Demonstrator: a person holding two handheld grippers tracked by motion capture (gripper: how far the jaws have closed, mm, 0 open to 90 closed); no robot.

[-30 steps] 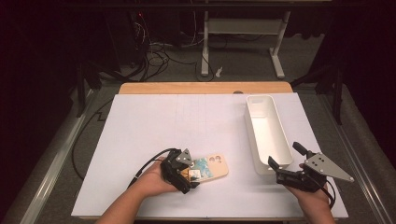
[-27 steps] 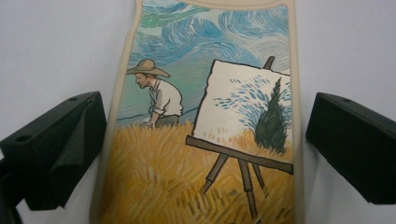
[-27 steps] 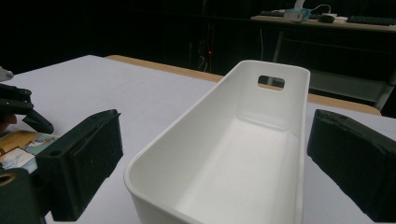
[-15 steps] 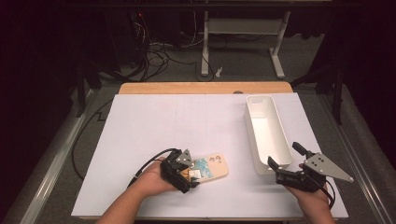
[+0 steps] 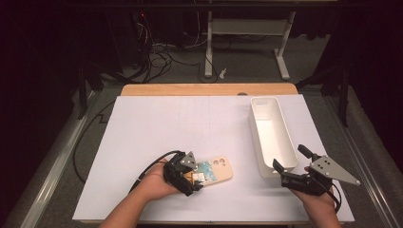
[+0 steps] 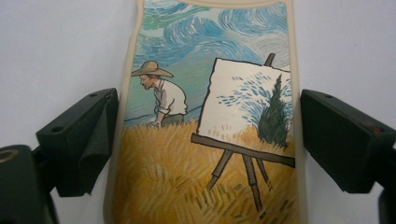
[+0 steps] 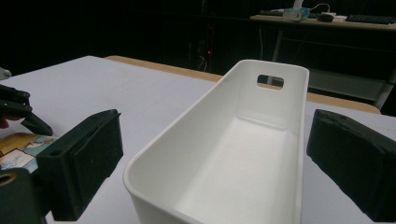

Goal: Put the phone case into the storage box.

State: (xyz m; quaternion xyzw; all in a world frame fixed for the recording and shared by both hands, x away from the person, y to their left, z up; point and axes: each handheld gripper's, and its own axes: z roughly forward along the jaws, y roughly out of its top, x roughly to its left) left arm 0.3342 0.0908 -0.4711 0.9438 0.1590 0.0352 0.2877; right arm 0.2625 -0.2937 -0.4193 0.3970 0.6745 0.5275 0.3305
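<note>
A phone case (image 5: 217,170) printed with a painter, an easel and a wheat field lies flat on the white table sheet (image 5: 190,123), near its front edge. My left gripper (image 5: 194,178) is down over its near end. In the left gripper view the case (image 6: 205,140) fills the gap and both pads (image 6: 105,135) touch its cream side edges; the jaws have just been closing onto it. My right gripper (image 5: 289,157) stands open at the near end of the long white bin (image 5: 253,102). In the right gripper view the bin's rim (image 7: 187,116) lies between the wide-apart jaws, untouched.
The bin is empty and runs away from me along the right side of the sheet. A wooden table edge (image 5: 209,89) shows behind the sheet. Cables (image 5: 161,52) and desk legs stand on the dark floor beyond.
</note>
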